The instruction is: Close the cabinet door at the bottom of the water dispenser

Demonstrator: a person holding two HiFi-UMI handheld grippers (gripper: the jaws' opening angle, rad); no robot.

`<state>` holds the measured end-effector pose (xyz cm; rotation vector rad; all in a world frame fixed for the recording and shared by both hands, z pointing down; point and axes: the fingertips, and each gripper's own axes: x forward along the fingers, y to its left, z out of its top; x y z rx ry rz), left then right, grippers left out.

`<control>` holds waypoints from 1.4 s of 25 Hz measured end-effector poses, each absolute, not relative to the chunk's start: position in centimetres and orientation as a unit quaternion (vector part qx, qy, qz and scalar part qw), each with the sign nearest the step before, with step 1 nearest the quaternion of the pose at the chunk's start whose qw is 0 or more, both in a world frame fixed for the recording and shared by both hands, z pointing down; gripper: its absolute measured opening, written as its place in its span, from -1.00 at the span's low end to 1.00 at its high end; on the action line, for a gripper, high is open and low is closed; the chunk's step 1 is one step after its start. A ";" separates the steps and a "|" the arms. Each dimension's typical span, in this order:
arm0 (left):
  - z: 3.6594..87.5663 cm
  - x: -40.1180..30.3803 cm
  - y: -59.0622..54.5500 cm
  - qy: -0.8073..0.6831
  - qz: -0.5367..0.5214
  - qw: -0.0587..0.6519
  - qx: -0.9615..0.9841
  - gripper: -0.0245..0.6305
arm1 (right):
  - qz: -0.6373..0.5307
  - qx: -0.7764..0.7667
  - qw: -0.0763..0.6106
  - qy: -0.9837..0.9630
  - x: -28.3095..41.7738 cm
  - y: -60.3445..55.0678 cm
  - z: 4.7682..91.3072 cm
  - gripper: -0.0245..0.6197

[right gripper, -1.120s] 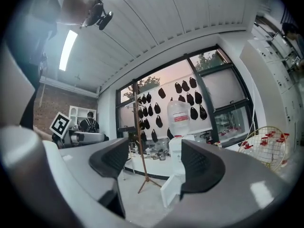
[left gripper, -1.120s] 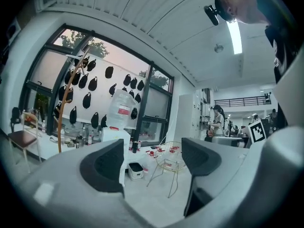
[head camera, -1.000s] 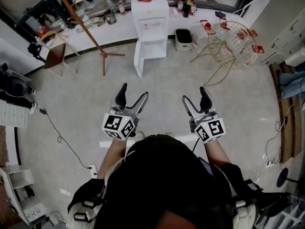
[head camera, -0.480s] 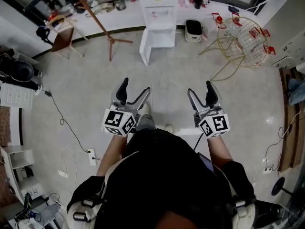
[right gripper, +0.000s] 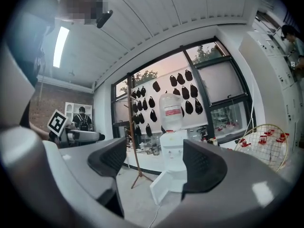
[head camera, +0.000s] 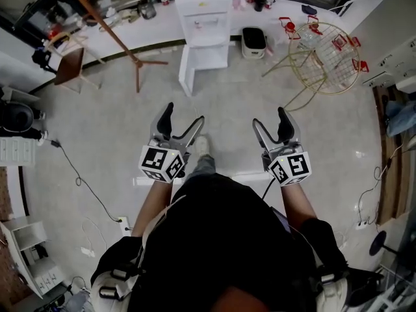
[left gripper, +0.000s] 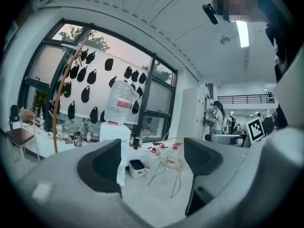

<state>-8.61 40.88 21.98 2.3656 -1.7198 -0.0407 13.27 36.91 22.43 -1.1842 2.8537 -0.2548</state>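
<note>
The white water dispenser (head camera: 203,15) stands against the far counter, and its lower cabinet door (head camera: 185,71) hangs open toward the left. Both grippers are held up in front of me, well short of it. My left gripper (head camera: 182,117) is open and empty, and so is my right gripper (head camera: 270,119). In the left gripper view the dispenser (left gripper: 115,133) with its bottle shows past the left gripper (left gripper: 152,163). In the right gripper view the dispenser (right gripper: 173,151) and its open door (right gripper: 161,186) sit between the jaws of the right gripper (right gripper: 154,165).
A wooden coat rack (head camera: 114,34) and a chair (head camera: 68,67) stand left of the dispenser. A small white appliance (head camera: 253,42) and a gold wire basket stand (head camera: 325,51) are to its right. A cable (head camera: 78,174) trails over the floor at left.
I have stepped forward over the floor, with a foot now showing between the grippers. Both grippers stay open and level in front of me.
</note>
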 end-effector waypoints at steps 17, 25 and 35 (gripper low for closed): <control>22.9 -18.4 24.9 -0.557 -0.015 0.118 0.822 0.31 | -0.073 -0.401 0.013 0.913 2.2 21.9 21.7 0.16; 24.8 -21.3 21.0 -0.551 -0.002 0.131 0.824 0.31 | -0.100 -0.425 -0.015 0.899 0.3 18.2 23.4 0.16; 27.5 -21.1 17.4 -0.556 0.012 0.159 0.816 0.31 | -0.120 -0.413 -0.038 0.902 0.2 14.5 26.4 0.16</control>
